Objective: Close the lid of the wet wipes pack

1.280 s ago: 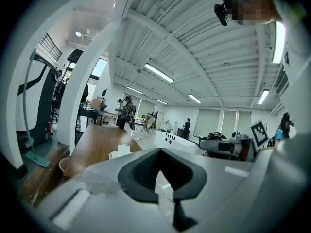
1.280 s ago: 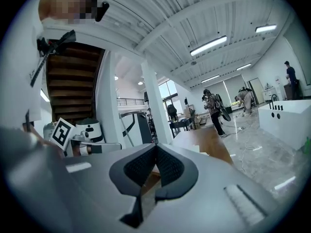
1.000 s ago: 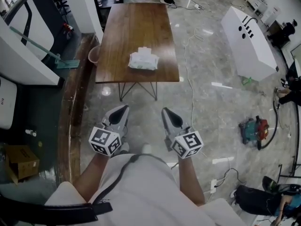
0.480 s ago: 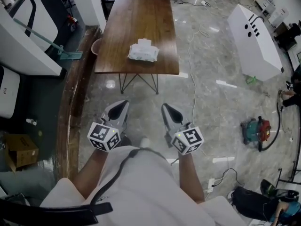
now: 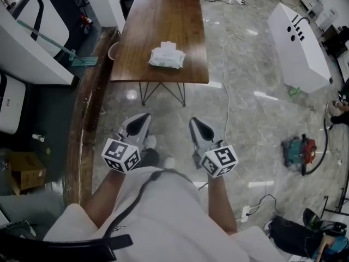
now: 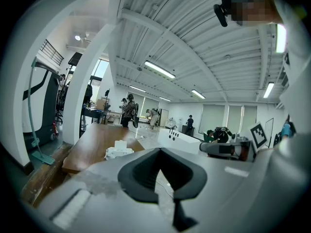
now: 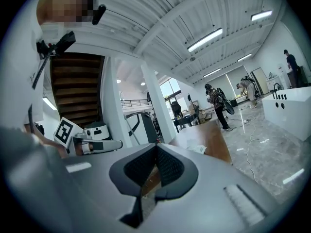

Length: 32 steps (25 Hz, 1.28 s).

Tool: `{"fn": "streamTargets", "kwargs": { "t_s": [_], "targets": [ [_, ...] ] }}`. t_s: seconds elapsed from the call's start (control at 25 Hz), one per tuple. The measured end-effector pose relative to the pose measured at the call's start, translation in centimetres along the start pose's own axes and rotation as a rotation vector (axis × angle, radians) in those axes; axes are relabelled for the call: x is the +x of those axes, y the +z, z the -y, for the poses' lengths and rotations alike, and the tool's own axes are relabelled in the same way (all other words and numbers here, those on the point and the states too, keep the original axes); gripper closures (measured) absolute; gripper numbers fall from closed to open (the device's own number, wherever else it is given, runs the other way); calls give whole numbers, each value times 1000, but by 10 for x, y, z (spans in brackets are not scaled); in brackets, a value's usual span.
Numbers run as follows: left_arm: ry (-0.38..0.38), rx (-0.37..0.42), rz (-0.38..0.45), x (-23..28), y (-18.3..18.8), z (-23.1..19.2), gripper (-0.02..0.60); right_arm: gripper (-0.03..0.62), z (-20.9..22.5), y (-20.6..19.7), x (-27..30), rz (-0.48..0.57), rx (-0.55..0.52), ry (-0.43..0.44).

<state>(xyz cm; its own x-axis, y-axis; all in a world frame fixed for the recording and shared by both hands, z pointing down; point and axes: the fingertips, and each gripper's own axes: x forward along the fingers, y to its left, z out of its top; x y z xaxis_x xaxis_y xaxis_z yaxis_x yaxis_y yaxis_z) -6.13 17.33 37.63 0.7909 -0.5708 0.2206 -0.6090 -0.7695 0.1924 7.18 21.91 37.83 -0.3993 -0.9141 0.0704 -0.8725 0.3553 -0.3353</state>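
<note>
Here's the person in a white short-sleeved shirt (image 5: 163, 212), with a thin dark strap (image 5: 137, 202) crossing it on the diagonal. The left gripper (image 5: 144, 116) and right gripper (image 5: 193, 120) are twins: smooth grey shells and black textured pads, each with a white marker cube (image 5: 121, 155) printed with black squares.

The wipes pack (image 5: 167, 57) lies on the desk (image 5: 158, 21), toward its near end. The left tongs (image 5: 143, 118) and the right tongs (image 5: 194, 122) hang side by side over the floor (image 5: 245, 119), well before the desk. A long box (image 5: 300, 48) stands right of the desk.
</note>
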Motion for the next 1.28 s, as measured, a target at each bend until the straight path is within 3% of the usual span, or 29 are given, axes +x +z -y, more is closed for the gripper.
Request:
{"fn": "streamTargets", "kwargs": {
  "t_s": [0.6,1.28],
  "targets": [
    [-23,-26,6,37,8,-38,578,585,20,6,45,-30,-19,-18],
    [-74,-54,-6,113,44,-137,580,585,57,44,166,-53,-51,-50]
  ]
}}
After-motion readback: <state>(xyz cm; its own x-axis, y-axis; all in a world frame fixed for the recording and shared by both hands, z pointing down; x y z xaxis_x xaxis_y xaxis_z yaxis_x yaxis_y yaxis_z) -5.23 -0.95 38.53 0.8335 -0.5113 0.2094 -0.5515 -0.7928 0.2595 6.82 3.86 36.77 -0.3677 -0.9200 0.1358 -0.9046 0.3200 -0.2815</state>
